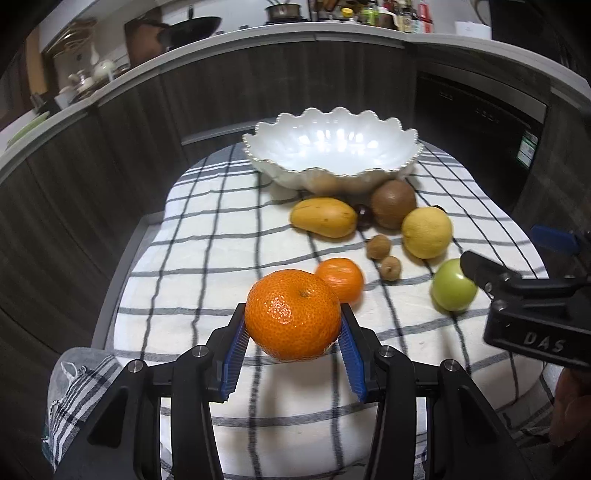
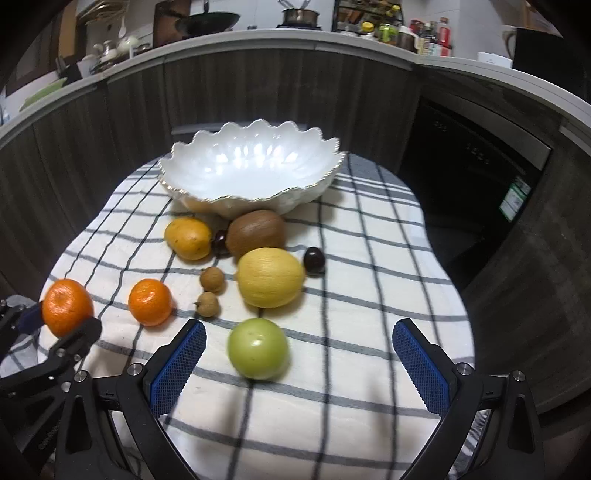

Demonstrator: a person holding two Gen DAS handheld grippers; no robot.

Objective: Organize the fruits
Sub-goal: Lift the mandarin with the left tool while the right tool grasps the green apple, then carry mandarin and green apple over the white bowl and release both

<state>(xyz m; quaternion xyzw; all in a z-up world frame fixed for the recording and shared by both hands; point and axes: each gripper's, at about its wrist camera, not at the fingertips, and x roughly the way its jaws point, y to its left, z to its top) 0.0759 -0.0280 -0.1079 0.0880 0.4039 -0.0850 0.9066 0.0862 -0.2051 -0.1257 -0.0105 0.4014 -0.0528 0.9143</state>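
Note:
My left gripper is shut on a large orange mandarin and holds it above the checked cloth; it also shows in the right wrist view. My right gripper is open and empty, its jaws wide on either side of a green apple. The scalloped white bowl stands empty at the back. In front of it lie a mango, a brown round fruit, a yellow lemon, a small mandarin, two longans and two dark cherries.
A checked cloth covers the small table, whose edges drop off on all sides. Dark wood cabinets curve behind it, with a cluttered counter above. A dark appliance stands at the right.

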